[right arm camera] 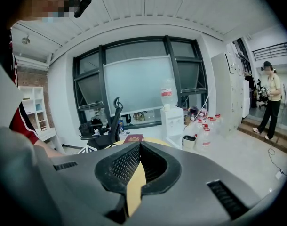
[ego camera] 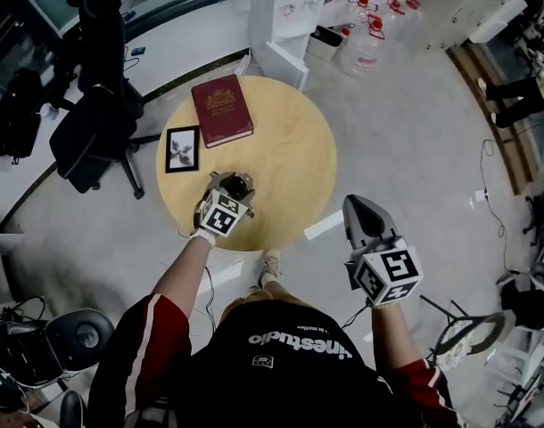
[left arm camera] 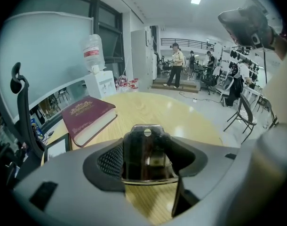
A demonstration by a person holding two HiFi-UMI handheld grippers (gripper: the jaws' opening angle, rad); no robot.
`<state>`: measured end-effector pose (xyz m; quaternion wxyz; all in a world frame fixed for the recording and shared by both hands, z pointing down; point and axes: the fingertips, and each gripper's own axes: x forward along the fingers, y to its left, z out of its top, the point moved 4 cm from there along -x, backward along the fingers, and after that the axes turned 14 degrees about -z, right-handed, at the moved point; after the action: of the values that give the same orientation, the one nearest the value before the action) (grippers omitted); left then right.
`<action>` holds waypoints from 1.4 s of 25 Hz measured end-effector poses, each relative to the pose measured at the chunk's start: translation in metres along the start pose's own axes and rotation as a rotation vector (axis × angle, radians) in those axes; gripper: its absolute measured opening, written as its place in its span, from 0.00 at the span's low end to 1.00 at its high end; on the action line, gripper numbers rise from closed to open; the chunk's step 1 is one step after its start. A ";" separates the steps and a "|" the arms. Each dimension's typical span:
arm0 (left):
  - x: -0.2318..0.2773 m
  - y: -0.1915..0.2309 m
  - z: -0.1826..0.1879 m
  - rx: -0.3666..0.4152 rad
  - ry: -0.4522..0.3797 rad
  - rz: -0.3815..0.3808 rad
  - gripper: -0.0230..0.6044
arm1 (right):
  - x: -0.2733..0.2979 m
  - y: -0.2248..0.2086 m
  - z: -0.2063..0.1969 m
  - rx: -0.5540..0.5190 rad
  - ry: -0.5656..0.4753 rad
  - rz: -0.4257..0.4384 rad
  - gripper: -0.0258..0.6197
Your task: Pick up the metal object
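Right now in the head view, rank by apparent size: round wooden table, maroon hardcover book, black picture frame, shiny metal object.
Largest to smallest:
round wooden table
maroon hardcover book
black picture frame
shiny metal object, only partly visible

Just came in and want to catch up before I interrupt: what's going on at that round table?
A person works at the round wooden table with two hand-held grippers. The left hand-held gripper is closed on a shiny metal object near the table's near edge; whether it has left the surface is unclear. The right hand-held gripper is shut, empty, off to the side. A red book and a picture frame lie farther back.
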<state>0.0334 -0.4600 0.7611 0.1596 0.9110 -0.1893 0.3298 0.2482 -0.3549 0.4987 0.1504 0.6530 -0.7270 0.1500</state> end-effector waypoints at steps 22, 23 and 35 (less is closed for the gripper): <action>-0.150 -0.078 0.052 0.050 -0.256 0.050 0.51 | -0.082 0.069 0.022 -0.019 -0.112 0.014 0.09; -0.159 -0.081 0.054 0.049 -0.269 0.057 0.51 | -0.086 0.074 0.022 -0.021 -0.115 0.020 0.09; -0.262 -0.120 0.053 0.005 -0.439 0.102 0.51 | -0.123 0.128 0.028 -0.036 -0.142 0.055 0.09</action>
<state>-0.0699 -0.3137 0.5291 0.0955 0.9506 -0.2644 0.1318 0.1329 -0.2418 0.4197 0.1060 0.6388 -0.7561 0.0945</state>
